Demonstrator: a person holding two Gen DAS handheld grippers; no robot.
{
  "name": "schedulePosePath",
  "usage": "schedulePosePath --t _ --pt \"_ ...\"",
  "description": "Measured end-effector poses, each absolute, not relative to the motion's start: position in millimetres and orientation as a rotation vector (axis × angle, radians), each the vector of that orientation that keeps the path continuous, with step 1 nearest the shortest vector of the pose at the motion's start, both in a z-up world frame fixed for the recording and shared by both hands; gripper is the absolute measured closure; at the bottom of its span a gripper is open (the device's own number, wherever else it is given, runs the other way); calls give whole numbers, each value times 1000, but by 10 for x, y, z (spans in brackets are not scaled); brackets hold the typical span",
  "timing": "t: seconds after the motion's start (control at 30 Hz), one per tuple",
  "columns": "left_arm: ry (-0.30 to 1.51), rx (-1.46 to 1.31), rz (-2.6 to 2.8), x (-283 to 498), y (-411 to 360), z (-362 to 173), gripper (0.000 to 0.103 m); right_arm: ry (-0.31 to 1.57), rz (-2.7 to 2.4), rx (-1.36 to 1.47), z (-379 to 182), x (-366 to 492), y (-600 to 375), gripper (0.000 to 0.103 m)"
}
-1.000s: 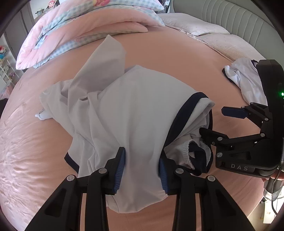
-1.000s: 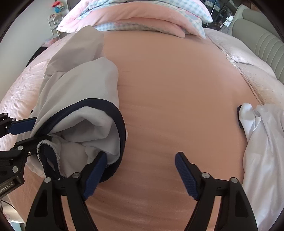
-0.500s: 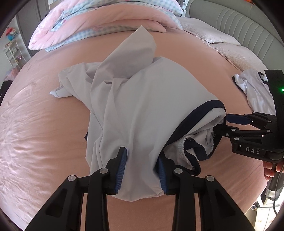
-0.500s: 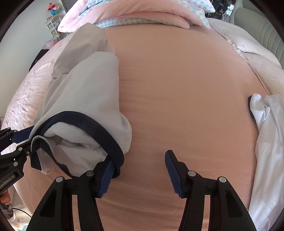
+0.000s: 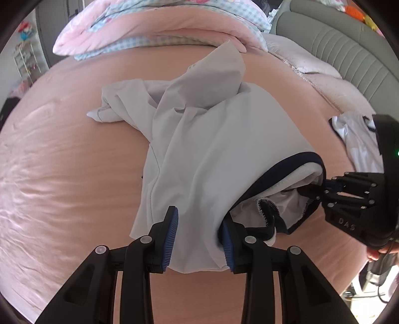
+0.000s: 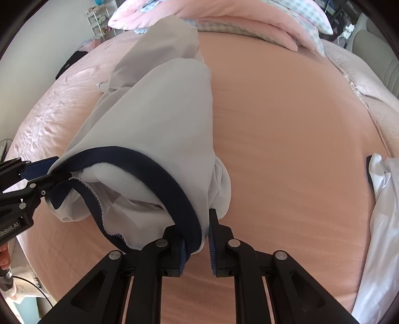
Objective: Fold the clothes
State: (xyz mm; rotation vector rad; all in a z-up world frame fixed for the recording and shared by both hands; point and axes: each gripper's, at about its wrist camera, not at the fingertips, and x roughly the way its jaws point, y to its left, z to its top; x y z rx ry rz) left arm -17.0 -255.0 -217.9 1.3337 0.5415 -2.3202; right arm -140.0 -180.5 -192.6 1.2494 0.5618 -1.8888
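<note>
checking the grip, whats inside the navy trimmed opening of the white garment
Inside the white garment, past its navy trim, only more loose white fabric and a stitched inner edge show. Deeper in is covered. The right gripper pinches the trim; the left gripper holds another edge.

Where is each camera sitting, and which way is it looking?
Left wrist: sits on the left gripper, looking along its fingers at the white garment on the pink bed; the right gripper shows at the right edge.
Right wrist: sits on the right gripper, looking up the bed toward the folded quilt; the left gripper shows at the left edge.
Shared: the garment's navy trim, the bed, the quilt and another white garment.
</note>
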Motion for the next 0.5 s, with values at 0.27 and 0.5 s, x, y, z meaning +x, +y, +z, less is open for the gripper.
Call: schedulePosePath --t 0.27,0.5 --pt "934 1334 -2272 -37 -2827 -2290 51 711 -1984 1109 -1839 -1251 -1694 97" --pt "967 1353 -2256 -60 -2757 -2315 49 658 -1981 1107 -2058 -1198 -1857 97"
